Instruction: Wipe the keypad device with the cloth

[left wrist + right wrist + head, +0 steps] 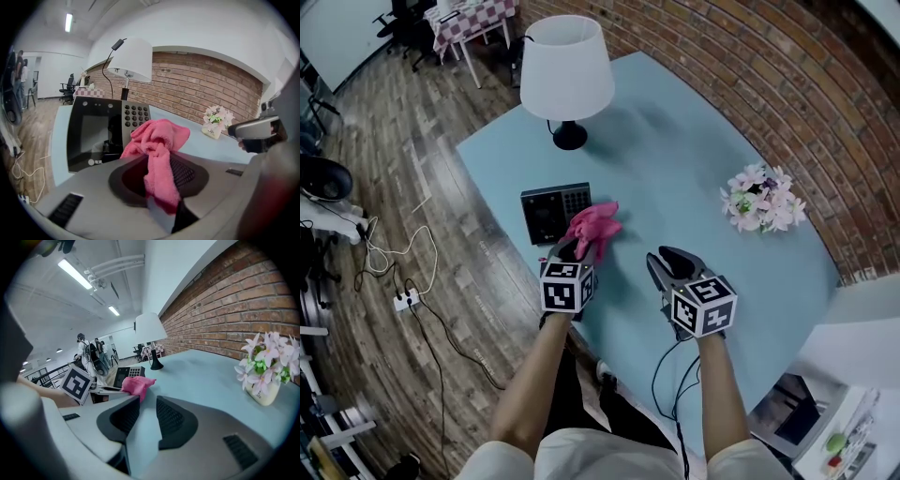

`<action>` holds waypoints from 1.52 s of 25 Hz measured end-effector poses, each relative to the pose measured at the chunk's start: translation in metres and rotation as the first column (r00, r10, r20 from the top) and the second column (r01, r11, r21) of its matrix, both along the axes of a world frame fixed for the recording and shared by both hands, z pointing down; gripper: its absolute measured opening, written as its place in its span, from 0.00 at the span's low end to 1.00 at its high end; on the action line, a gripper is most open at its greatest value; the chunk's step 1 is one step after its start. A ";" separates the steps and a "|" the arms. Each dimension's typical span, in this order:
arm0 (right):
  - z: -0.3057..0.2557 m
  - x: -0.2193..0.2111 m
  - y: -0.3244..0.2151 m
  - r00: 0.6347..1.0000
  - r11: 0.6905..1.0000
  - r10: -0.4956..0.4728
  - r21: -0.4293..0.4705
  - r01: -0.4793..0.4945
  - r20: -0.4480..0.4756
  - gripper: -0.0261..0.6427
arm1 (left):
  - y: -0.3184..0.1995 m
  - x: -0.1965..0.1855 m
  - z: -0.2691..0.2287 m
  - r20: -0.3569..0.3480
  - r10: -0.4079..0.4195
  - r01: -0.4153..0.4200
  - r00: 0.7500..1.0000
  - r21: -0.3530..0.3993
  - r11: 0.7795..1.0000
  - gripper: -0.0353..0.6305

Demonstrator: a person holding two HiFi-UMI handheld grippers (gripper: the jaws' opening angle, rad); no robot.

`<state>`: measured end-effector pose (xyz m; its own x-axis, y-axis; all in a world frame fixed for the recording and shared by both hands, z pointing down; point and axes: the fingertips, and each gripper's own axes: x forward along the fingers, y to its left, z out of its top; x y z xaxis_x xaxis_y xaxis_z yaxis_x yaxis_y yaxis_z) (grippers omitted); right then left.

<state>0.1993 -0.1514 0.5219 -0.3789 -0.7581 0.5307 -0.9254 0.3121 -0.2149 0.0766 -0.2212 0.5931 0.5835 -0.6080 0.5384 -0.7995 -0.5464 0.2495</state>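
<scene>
The keypad device (554, 212) is seen lying flat on the light blue table (675, 164), close to that table's left edge in the head view, with its dark screen toward the edge and its number keys toward the table's middle. A pink cloth (594, 226) is bunched just beside the device's key side; whether it presses on the casing cannot be told. The cloth is pinched between the 2 jaws of the left gripper (578, 247), which are closed on its lower fold while the rest hangs out in front toward the keys.

The right gripper (673, 262) is held to the right of the left one, well apart from the device, above bare tabletop. Its jaws are spread and nothing is found between them.

Behind the device, a lamp (567, 79) with a white shade and a black base is placed near the table's far corner. A small pot of pale flowers (762, 199) is set near the right edge, next to the brick wall (750, 75). Between lamp, flowers and device a wide stretch of bare surface is left. Past the left edge, wooden floor (384, 150) with loose cables (398, 258) is seen.
</scene>
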 end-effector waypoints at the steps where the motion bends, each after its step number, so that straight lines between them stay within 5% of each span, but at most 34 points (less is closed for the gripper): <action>1: -0.004 0.000 0.000 1.000 1.000 0.000 0.005 0.000 0.003 0.24 | 0.004 -0.002 -0.003 -0.002 0.002 -0.002 1.000 0.005 1.000 0.28; 12: -0.083 -0.015 0.017 1.000 0.994 -0.012 0.111 0.010 0.014 0.24 | 0.047 -0.043 -0.095 -0.048 -0.049 0.055 0.998 0.128 0.990 0.28; 21: -0.156 -0.036 0.057 0.997 0.976 -0.076 0.204 0.073 0.008 0.24 | 0.098 -0.087 -0.197 -0.076 -0.110 0.128 0.991 0.299 0.946 0.28; 38: -0.264 -0.101 0.156 0.988 0.914 -0.146 0.373 0.157 -0.060 0.24 | 0.234 -0.134 -0.315 -0.113 -0.092 0.134 0.989 0.457 0.879 0.28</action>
<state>0.0980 0.0048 0.2582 -0.4935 -0.8386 0.2307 -0.8648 0.5014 -0.0273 -0.0572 0.0131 0.2780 0.5271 -0.8396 0.1312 -0.8496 -0.5239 0.0608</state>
